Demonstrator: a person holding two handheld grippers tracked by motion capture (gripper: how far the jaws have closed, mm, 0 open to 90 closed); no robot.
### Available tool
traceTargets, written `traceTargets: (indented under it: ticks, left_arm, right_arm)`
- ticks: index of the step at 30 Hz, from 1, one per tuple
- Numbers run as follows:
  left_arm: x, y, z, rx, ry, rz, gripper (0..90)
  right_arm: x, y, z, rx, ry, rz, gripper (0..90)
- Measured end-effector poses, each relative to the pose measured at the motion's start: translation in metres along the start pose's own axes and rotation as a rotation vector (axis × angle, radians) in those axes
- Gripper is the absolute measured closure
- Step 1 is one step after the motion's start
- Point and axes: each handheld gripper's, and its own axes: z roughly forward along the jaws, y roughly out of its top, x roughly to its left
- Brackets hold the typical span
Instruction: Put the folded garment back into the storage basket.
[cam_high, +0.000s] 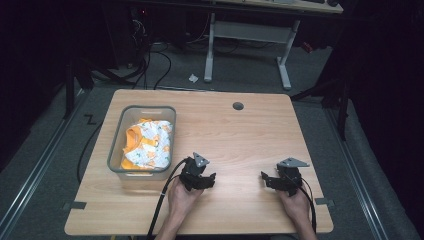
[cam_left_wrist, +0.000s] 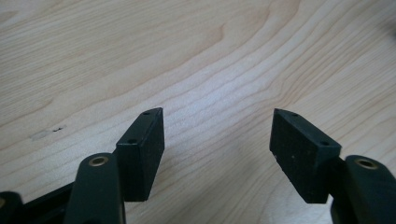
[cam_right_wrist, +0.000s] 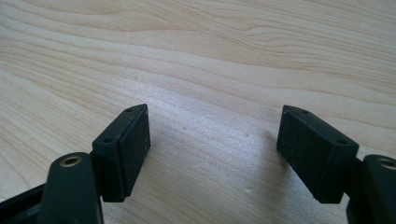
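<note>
From above, my left gripper (cam_high: 199, 176) and right gripper (cam_high: 283, 179) rest low over the near half of the bench (cam_high: 240, 135), the left one just right of the clear bin (cam_high: 116, 150) holding the orange-and-white printed garment (cam_high: 150, 142). Along my left gripper (cam_left_wrist: 217, 135), the jaws stand wide over bare wood. Along my right gripper (cam_right_wrist: 215, 133), the jaws likewise gape wide, nothing between them.

A round hole (cam_high: 238, 106) sits in the counter (cam_high: 240, 135) well beyond the tongs. Farther off, a white desk frame (cam_high: 247, 45) stands on the grey floor (cam_high: 175, 75).
</note>
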Motion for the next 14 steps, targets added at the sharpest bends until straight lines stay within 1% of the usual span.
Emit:
traceTargets:
  ticks: [2, 3, 6, 7, 8, 14]
  left_arm:
    - [-0.001, -0.002, 0.003, 0.01, 0.021, 0.016, 35.6]
    - [-0.001, -0.005, 0.004, -0.002, 0.034, 0.021, 35.5]
    - [0.0, -0.008, 0.004, -0.024, 0.039, 0.016, 35.0]
    - [-0.001, -0.01, 0.005, -0.039, 0.042, 0.013, 34.8]
    - [-0.001, -0.012, 0.005, -0.064, 0.046, 0.012, 34.5]
    - [-0.001, -0.013, 0.005, -0.065, 0.05, 0.007, 33.8]
  right_arm:
    - [0.0, 0.0, 0.0, 0.0, 0.0, 0.0, 25.9]
    - [0.0, 0.0, 0.0, 0.0, 0.0, 0.0, 25.9]
    - [0.0, 0.0, 0.0, 0.0, 0.0, 0.0, 25.9]
    - [0.0, 0.0, 0.0, 0.0, 0.0, 0.0, 25.9]
    - [0.0, 0.0, 0.0, 0.0, 0.0, 0.0, 25.9]
    - [0.0, 0.0, 0.0, 0.001, 0.001, -0.001, 25.9]
